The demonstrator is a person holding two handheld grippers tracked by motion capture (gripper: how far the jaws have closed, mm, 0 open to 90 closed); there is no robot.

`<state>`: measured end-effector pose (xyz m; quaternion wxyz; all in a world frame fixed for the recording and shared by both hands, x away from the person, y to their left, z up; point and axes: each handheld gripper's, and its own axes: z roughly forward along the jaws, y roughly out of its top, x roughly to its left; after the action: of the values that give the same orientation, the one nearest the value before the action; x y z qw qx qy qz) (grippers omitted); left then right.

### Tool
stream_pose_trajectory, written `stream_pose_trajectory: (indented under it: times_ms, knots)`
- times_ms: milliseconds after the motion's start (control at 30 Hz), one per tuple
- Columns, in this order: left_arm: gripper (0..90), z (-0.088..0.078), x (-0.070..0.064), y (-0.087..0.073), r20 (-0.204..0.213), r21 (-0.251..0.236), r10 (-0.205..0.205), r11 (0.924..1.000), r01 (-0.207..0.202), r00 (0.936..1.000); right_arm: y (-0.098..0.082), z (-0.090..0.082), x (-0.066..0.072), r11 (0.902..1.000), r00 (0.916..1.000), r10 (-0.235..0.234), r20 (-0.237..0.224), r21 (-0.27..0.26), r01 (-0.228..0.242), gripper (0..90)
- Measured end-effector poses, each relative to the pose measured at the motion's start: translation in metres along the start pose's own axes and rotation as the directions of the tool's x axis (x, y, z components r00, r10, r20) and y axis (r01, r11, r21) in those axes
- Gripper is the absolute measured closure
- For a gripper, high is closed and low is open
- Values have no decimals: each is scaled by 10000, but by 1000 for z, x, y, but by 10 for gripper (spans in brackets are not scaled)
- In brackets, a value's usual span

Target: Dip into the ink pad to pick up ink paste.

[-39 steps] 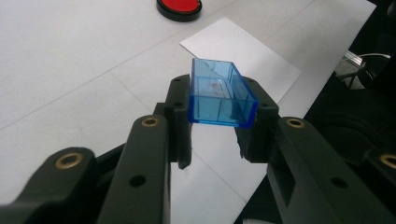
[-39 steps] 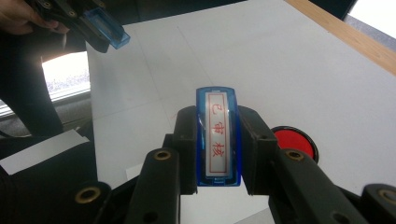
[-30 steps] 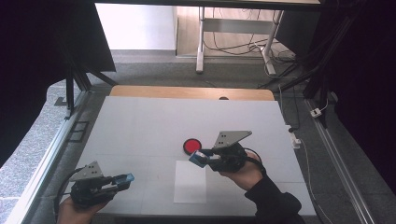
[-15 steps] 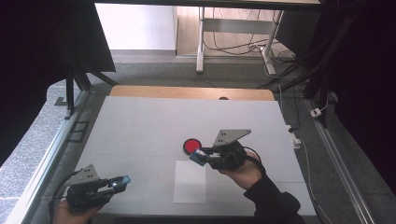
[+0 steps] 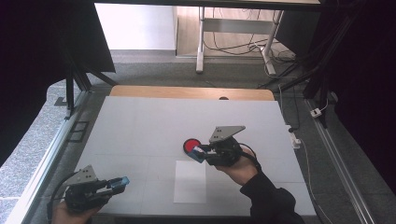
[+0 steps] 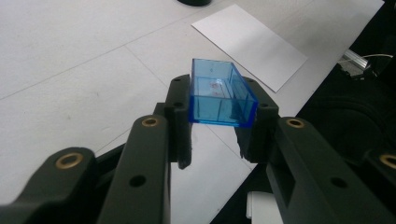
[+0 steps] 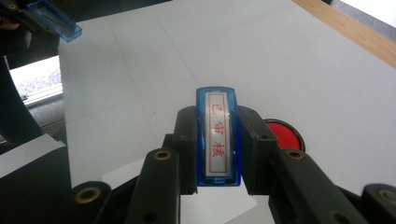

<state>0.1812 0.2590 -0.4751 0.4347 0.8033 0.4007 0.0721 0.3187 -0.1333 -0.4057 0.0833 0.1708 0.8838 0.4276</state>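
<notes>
Right gripper view: the right gripper point(image 7: 217, 140) has its jaws clamped on the two long sides of a blue stamp point(image 7: 217, 136), whose long axis runs straight out along the jaws toward 12 o'clock. Its white face, framed in red and printed with red characters, is turned up to the camera. Just past the right jaw, at about 2 o'clock from the stamp, sits the red ink pad point(image 7: 281, 133) on the white surface point(image 7: 327, 79), half hidden behind the jaw.

In the high view the right gripper point(image 5: 200, 152) hangs at the near edge of the ink pad point(image 5: 190, 145), its tip aimed toward 9 o'clock, so the pad lies just beyond and to the far side of the stamp's tip, close but not shown touching. The sheet of white paper point(image 5: 190, 181) lies at 6 o'clock from that gripper, nearer the person. By this reading the right hand point(image 5: 238, 169) is the one placed to ink the stamp: the face would have to turn down and travel a short way toward the pad.

Well apart, at 8 o'clock in the high view, the left gripper point(image 5: 119, 183) rests near the front edge of the surface. In the left gripper view its jaws point(image 6: 219, 105) are clamped on a clear blue cap point(image 6: 221, 98), held crosswise, with the paper point(image 6: 252, 44) at 1 o'clock beyond it.
</notes>
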Motion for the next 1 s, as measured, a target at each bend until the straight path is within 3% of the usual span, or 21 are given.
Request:
stream_pose_trajectory:
  times_ms: [433, 1000]
  knots:
    - [682, 1, -1, 0, -84, 192, 18, 9998, -16, 10000, -6, 17, -22, 9984, 9975, 426, 573, 341, -446, 709]
    - [682, 1, -1, 0, -131, 220, -30, 9998, 33, 9999, -6, 58, -49, 9903, 9915, 633, 1133, 1157, -764, 710]
